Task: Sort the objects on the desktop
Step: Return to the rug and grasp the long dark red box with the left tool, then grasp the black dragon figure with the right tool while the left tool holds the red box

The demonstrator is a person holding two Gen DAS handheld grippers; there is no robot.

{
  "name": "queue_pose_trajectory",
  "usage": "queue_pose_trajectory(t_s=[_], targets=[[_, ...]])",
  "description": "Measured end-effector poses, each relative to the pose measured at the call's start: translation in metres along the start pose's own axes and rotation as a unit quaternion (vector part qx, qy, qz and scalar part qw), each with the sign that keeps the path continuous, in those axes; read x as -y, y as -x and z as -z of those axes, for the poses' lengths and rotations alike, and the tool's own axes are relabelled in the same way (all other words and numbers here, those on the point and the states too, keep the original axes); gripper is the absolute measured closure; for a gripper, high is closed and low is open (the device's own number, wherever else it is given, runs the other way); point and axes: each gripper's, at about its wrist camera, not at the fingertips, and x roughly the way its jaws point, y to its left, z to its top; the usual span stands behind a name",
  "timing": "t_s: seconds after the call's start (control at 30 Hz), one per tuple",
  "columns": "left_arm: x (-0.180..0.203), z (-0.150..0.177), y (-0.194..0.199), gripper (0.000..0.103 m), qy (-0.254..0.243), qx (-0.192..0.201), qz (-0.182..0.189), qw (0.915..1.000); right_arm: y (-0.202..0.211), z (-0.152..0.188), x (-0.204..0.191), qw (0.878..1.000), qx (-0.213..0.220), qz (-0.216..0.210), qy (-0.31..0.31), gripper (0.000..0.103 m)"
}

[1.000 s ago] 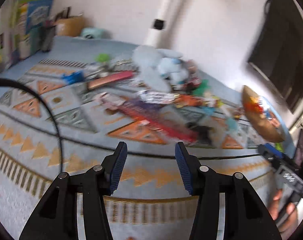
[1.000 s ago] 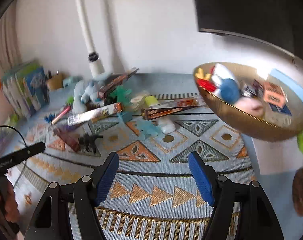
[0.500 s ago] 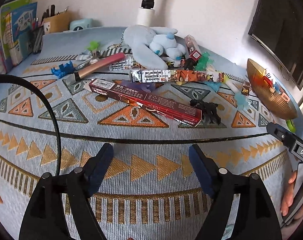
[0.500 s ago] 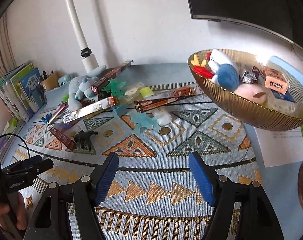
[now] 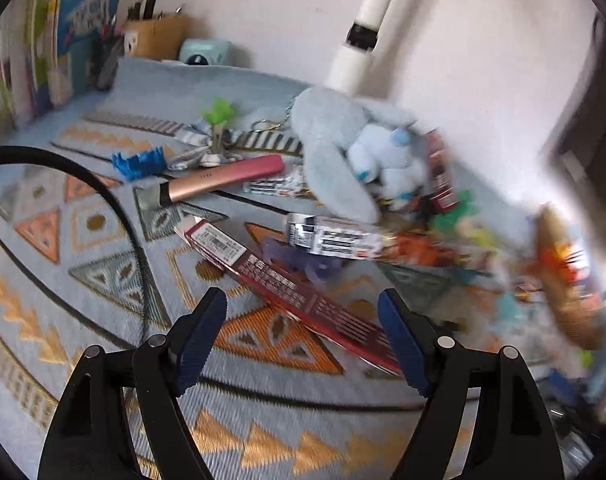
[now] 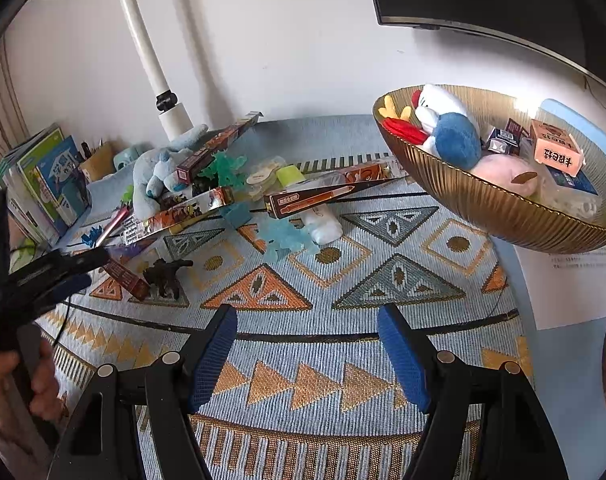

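My left gripper [image 5: 303,324] is open and empty, low over the patterned cloth, with a long dark red box [image 5: 287,288] lying between and just beyond its fingers. Behind it lie a silver-and-orange box [image 5: 343,240], a pink pen-like stick [image 5: 223,178] and a light blue plush toy [image 5: 343,156]. My right gripper [image 6: 307,340] is open and empty over bare cloth. In the right wrist view the left gripper [image 6: 59,276] nears the red box [image 6: 123,276] beside a small dark animal figure [image 6: 167,274]. A gold bowl [image 6: 483,208] at right holds toys and boxes.
A white lamp post [image 6: 151,64] stands at the back. Books [image 6: 43,184] and a pen holder [image 5: 155,36] line the far left. More boxes, green and blue toy figures and a white tube [image 6: 323,224] lie mid-table. A white paper [image 6: 567,284] lies right of the cloth.
My left gripper has moved forward and down toward the dark red box, which now sits between its fingers. My right gripper has barely moved.
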Motion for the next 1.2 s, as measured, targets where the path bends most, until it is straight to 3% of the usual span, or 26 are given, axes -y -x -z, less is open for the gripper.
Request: queue_pose_trajectory(t_s=[0.2,0.27,0.33,0.4,0.47,0.67,0.77,0.87,0.9,1.03,1.1,1.2], targets=[[0.025,0.001,-0.024,0.026,-0.031,-0.009,-0.095,0.9949,0.002,0.001,-0.003,1.0,0.005,-0.003,0.005,0.032],[0.023,0.0,-0.024,0.026,-0.039,-0.01,-0.088,0.9953,0.003,0.001,-0.003,1.0,0.007,-0.003,0.005,0.032],[0.014,0.002,-0.019,0.04,-0.062,-0.014,-0.073,0.9953,0.004,0.001,-0.004,1.0,0.008,-0.004,0.007,0.032],[0.003,0.006,-0.01,0.074,-0.075,-0.02,-0.057,0.9953,0.004,0.001,-0.004,1.0,0.01,-0.005,0.008,0.032],[-0.015,0.011,0.002,0.088,-0.074,-0.036,-0.038,0.9959,0.006,0.002,-0.005,1.0,0.013,-0.006,0.01,0.032],[-0.046,0.013,0.009,0.088,-0.074,-0.045,-0.001,0.9963,0.007,0.002,-0.006,1.0,0.014,-0.005,0.015,0.032],[-0.036,0.017,0.006,0.085,-0.103,-0.029,-0.025,0.9939,0.007,0.002,-0.006,1.0,0.013,-0.005,0.012,0.032],[-0.026,0.022,0.006,0.088,-0.128,-0.006,-0.039,0.991,0.007,0.002,-0.006,1.0,0.014,-0.005,0.011,0.032],[-0.027,0.024,0.008,0.088,-0.119,-0.004,-0.032,0.9924,0.007,0.001,-0.005,1.0,0.015,-0.007,0.013,0.032],[-0.058,0.016,0.011,0.088,-0.034,-0.003,0.058,0.9977,-0.001,-0.002,-0.018,0.999,-0.016,-0.034,0.023,0.032],[-0.067,0.016,0.013,0.088,-0.002,0.001,0.064,0.998,-0.007,-0.004,-0.039,0.996,-0.034,-0.072,0.033,0.032],[-0.068,0.018,0.014,0.088,0.005,0.005,0.067,0.9977,-0.028,-0.012,-0.084,0.991,-0.058,-0.073,0.099,0.032]])
